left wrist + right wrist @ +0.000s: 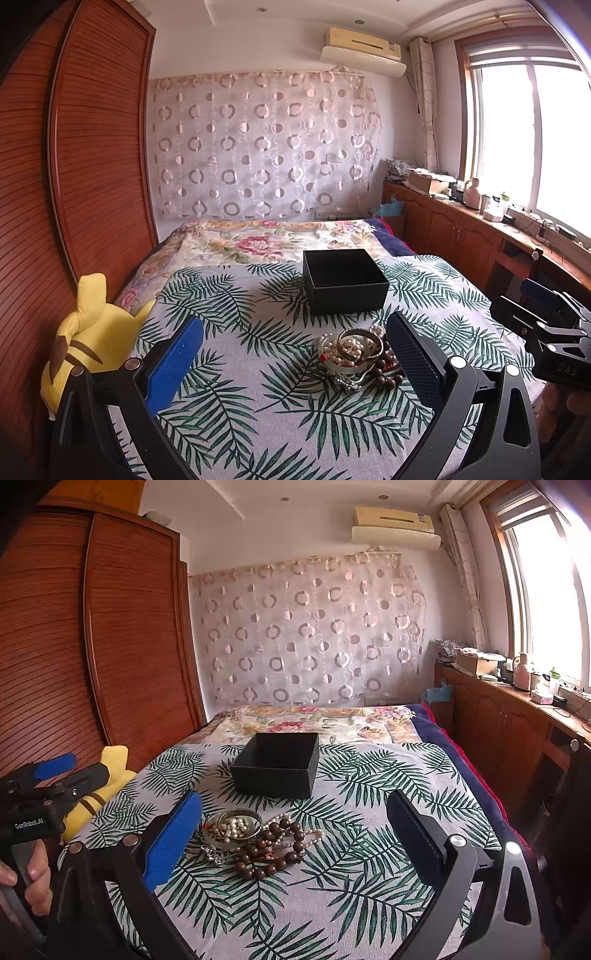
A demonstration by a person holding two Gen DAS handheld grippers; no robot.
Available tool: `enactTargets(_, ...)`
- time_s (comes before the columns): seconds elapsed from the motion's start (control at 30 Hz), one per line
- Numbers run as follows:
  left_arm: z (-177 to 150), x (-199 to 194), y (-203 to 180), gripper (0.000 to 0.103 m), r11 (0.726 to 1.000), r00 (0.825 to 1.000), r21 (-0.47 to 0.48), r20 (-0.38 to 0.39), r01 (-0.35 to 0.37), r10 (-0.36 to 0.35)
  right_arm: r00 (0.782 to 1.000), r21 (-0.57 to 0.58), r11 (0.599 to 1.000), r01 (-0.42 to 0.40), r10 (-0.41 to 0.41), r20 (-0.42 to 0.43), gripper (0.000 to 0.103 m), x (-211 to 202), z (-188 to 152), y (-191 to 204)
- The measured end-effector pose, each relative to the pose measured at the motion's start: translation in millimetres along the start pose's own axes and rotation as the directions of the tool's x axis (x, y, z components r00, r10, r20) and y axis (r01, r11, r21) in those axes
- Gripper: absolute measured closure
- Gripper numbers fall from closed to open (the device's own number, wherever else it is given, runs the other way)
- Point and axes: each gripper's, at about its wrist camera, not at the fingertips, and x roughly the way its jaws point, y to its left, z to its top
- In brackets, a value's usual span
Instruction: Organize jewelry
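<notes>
Hovering wide apart and holding nothing: left gripper (295, 354) and right gripper (295, 834), both just short of the jewelry pile (255, 840). Lying heaped on the leaf-print cloth (369, 886): pearl strands, bangles, brown wooden beads (275, 853). Sitting open just beyond the pile: black box (345, 282). Lying left of the pile, at the cloth's edge: yellow plush toy (92, 332).
</notes>
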Motion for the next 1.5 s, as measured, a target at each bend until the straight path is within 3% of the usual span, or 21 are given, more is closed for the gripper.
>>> enactTargets(0.33, -1.6, 0.4, 0.6, 0.007, 1.000, 1.000, -0.001, -0.008, 0.001, -0.001, 1.000, -0.005, 1.000, -0.006, 0.006, -0.016, 0.002, 2.7, 0.5, 5.9)
enactTargets(0.63, -10.9, 19.7, -2.5, 0.007, 1.000, 0.996, 0.010, -0.084, 0.030, -0.029, 0.997, -0.027, 0.999, -0.036, 0.034, -0.064, 0.002, 15.8, -11.8, 1.5)
enactTargets(1.03, -30.7, 58.1, -6.9, 0.007, 0.996, 0.983, 0.045, -0.168, 0.077, -0.068, 0.985, -0.038, 0.996, -0.079, 0.072, -0.156, 0.027, 43.0, -33.2, -8.3)
enactTargets(1.23, -33.4, 77.7, -12.5, 0.007, 0.987, 0.970, 0.058, -0.202, 0.150, -0.136, 0.974, -0.052, 0.991, -0.122, 0.109, -0.197, 0.032, 50.5, -40.1, -8.8)
enactTargets(1.5, -27.1, 111.3, -34.2, 0.008, 0.958, 0.937, 0.118, -0.267, 0.262, -0.224, 0.953, -0.074, 0.983, -0.166, 0.140, -0.267, 0.032, 67.0, -50.4, -7.3)
